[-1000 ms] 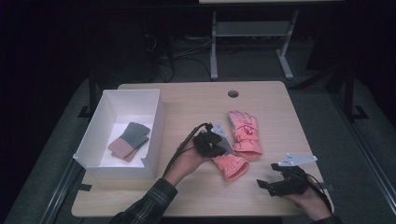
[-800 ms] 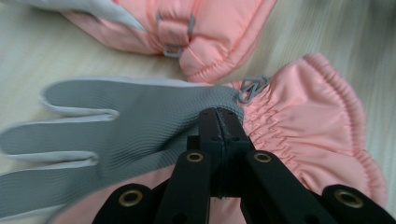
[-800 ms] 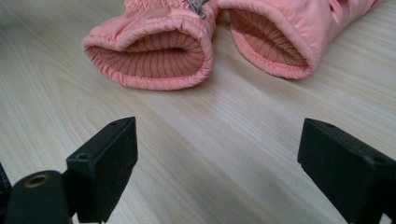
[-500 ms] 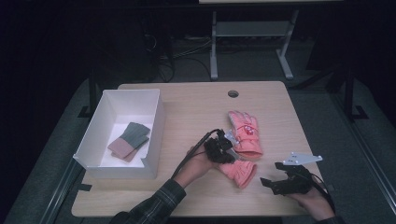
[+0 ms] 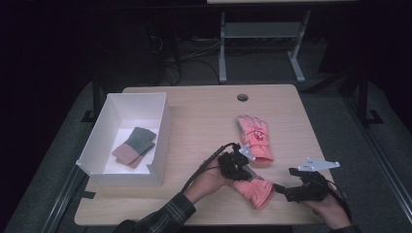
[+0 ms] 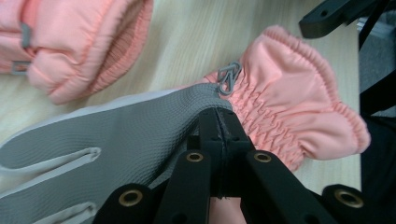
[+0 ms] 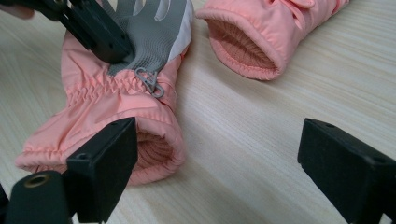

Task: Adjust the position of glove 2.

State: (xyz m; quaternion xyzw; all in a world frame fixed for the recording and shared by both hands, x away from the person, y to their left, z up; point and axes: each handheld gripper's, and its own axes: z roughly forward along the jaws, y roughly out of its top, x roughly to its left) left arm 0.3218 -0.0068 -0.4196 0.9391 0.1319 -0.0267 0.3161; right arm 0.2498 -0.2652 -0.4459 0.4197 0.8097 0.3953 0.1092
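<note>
Wooden table lies under your grippers. Your left gripper pinches the pink glove tight by its grey palm. Its cuff sits just before your right gripper, whose jaws stand wide apart.

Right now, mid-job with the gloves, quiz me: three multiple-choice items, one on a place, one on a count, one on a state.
1. Where do the folded cloths lie?
A. In the white box
B. On the table
C. Under a glove

2. How many pink gloves are on the table?
A. One
B. Two
C. Three

3. How is the left claw?
A. Open above the table
B. Shut on the near glove
C. Shut on the box rim

Key: 1 A, the high view shows them on the box floor. 2 B, the near glove and the far glove. 3 B, its jaws pinch the grey palm at the cuff.
</note>
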